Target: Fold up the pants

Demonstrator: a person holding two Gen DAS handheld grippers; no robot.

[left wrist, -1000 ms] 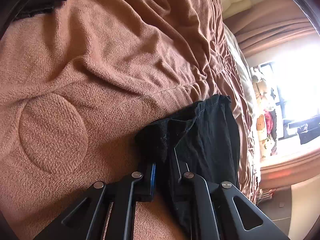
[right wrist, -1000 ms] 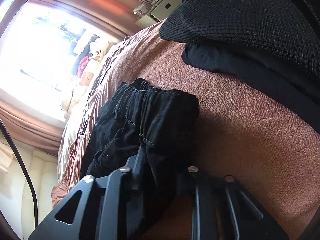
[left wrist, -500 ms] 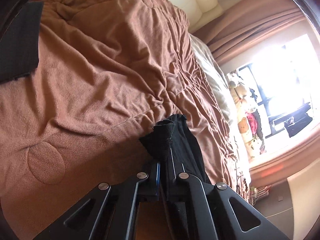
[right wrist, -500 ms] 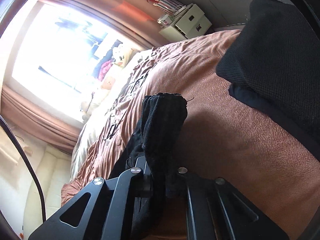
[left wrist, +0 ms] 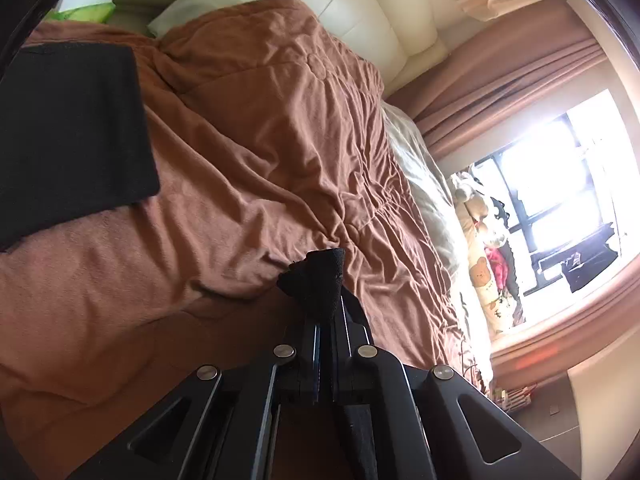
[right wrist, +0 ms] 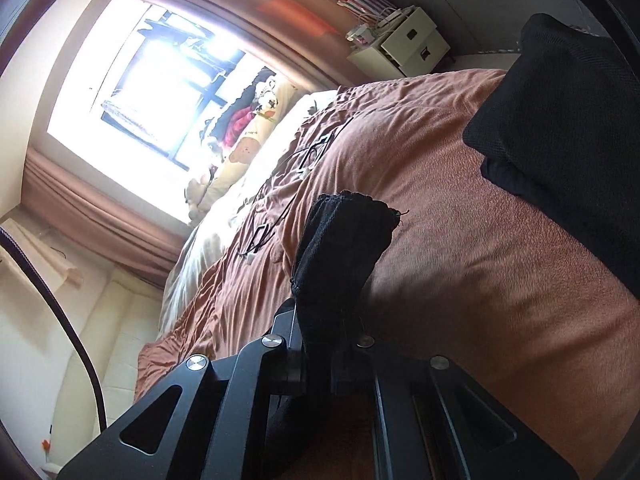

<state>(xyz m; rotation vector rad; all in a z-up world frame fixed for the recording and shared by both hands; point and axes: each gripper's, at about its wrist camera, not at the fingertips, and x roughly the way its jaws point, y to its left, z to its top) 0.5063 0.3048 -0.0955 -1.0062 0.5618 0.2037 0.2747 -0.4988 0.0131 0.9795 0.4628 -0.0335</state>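
The black pants [left wrist: 318, 284] are lifted off a brown blanket [left wrist: 240, 152] that covers the bed. In the left wrist view my left gripper [left wrist: 325, 326] is shut on a bunched corner of the pants, which sticks up past the fingertips while more cloth hangs down below the jaws. In the right wrist view my right gripper [right wrist: 320, 344] is shut on another edge of the pants [right wrist: 344, 248], a thick fold standing above the fingers. The rest of the garment is hidden beneath the grippers.
A folded black garment [left wrist: 68, 136] lies on the blanket at left; a black stack [right wrist: 568, 128] shows at the right of the right wrist view. A cream headboard [left wrist: 360, 12], a bright window [right wrist: 132, 80], stuffed toys [left wrist: 484, 256], a white nightstand [right wrist: 404, 44] and a cable [right wrist: 280, 208] surround the bed.
Both grippers closed fully on the pants and rose from the blanket, lifting the cloth. The pants, spread wide earlier, now show only as narrow bunches above the fingertips.
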